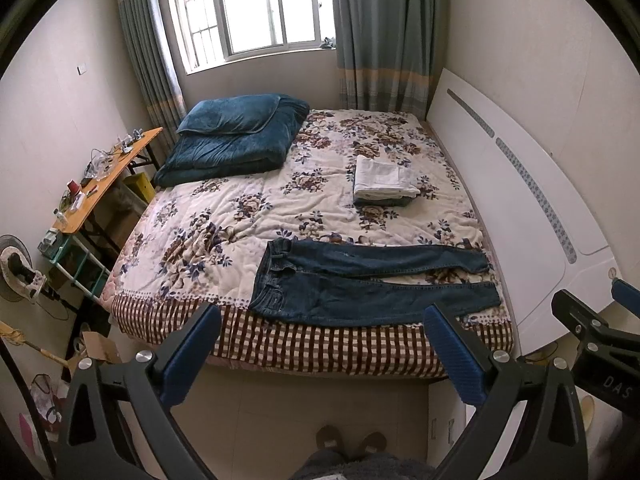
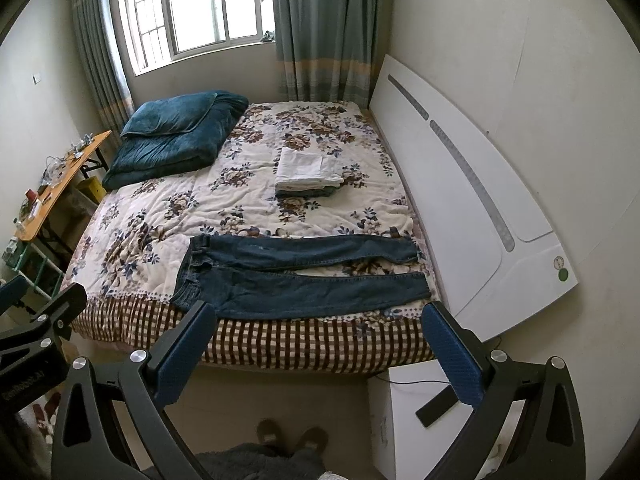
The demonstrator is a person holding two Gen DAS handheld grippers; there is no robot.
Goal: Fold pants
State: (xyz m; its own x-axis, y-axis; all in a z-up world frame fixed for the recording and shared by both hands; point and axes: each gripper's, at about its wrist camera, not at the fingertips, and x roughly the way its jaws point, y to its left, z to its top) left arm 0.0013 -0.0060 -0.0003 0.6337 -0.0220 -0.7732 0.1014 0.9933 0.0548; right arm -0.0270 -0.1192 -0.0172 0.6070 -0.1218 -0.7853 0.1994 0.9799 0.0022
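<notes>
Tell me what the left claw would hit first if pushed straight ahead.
Probably the jeans lying flat at the near edge of the bed; the open left claw points at them, though depth is unclear.

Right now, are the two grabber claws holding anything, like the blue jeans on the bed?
No, nothing is held. The left gripper and right gripper are both open, and the dark blue denim jeans lie flat, untouched.

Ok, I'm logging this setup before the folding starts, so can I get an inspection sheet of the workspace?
Surface: bed with floral quilt, checked edge.
Job's things: jeans spread flat near the front edge, unfolded, legs pointing right.
Clutter: folded laundry stack; blue blanket at far left corner.
Grippers: left gripper and right gripper open, empty, short of the bed.
Cables: wires on side table.
Surroundings: window, curtains, white headboard, person's slippers.
</notes>
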